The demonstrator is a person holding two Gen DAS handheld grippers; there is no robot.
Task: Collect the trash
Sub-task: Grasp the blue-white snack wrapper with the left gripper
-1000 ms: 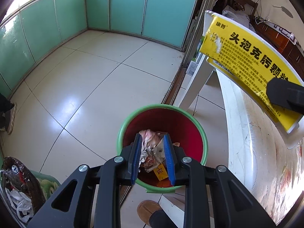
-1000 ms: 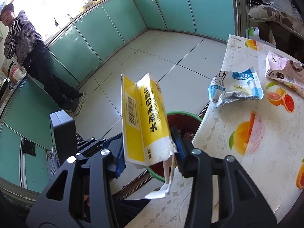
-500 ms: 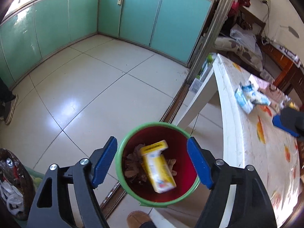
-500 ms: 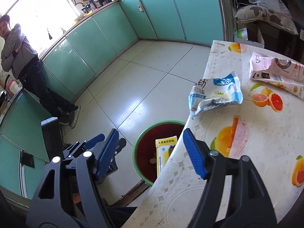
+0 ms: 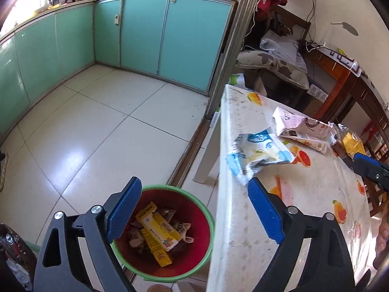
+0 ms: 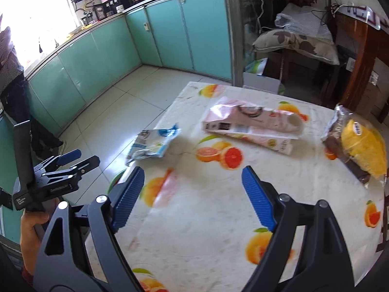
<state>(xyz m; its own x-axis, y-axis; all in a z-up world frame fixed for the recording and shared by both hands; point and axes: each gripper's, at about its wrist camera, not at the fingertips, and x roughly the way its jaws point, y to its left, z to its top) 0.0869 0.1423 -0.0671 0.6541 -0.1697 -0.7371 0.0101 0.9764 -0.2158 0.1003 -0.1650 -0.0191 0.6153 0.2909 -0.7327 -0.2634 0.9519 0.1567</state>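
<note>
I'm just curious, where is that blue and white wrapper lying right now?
The blue and white wrapper lies on the fruit-print table near its left edge, left of the pink packet; in the left wrist view it sits above the red bin.

Bench (image 6: 194, 219) surface before the right tool (image 6: 193, 194) lies bare. Three wrappers crowd its far half: blue (image 6: 153, 143), pink (image 6: 250, 126), yellow (image 6: 359, 146).

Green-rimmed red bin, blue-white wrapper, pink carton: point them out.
Green-rimmed red plastic bin (image 5: 205, 215): left wrist view, right rim.
Crumpled blue-and-white foil wrapper (image 6: 152, 146): right wrist view, centre.
Flattened pink cardboard carton (image 6: 252, 125): right wrist view, middle panel.
</note>
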